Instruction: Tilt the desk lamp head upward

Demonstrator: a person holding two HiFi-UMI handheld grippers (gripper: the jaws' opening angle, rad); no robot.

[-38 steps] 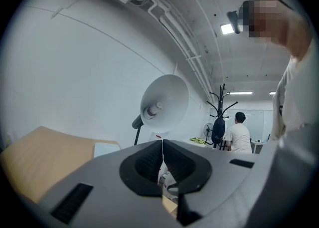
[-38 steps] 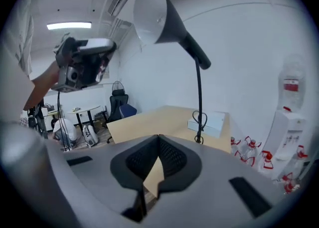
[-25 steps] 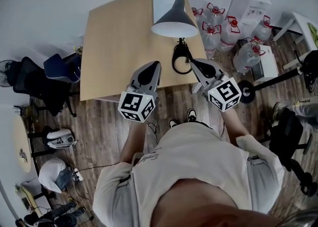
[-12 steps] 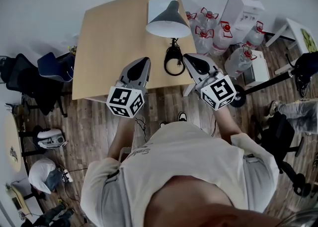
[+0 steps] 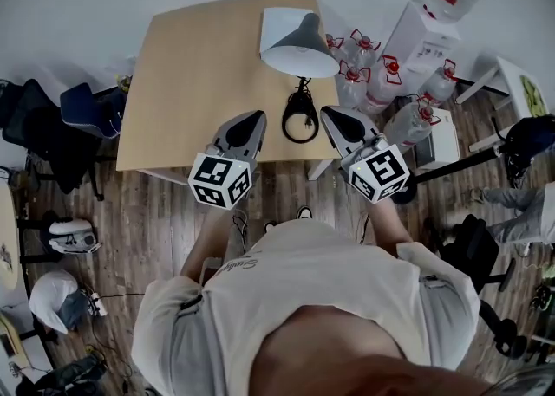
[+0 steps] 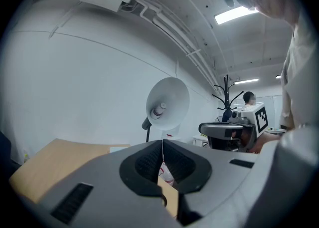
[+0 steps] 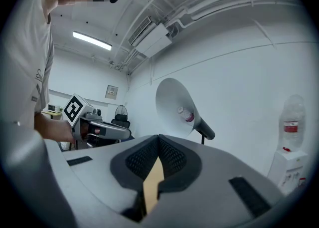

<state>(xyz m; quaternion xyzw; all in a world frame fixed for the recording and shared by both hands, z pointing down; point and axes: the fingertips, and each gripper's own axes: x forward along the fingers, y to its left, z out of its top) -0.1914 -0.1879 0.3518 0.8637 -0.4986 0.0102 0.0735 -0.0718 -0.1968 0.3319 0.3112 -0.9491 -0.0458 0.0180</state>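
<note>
A desk lamp with a grey cone shade stands at the far right of the wooden table, its black cable coiled in front of it. The shade's open side faces me and shows the bulb. My left gripper hovers over the table's front edge, left of the cable, jaws shut and empty. My right gripper hovers just right of the cable, also shut with nothing in it. Both are short of the lamp and do not touch it. Each gripper shows in the other's view: right gripper, left gripper.
A white sheet lies behind the lamp. Several water bottles and a white dispenser stand right of the table. Dark office chairs sit to its left. A coat rack stands farther off.
The head camera has shifted a little. Both grippers stay shut near the table's front edge on either side of the cable. The lamp head has not moved.
</note>
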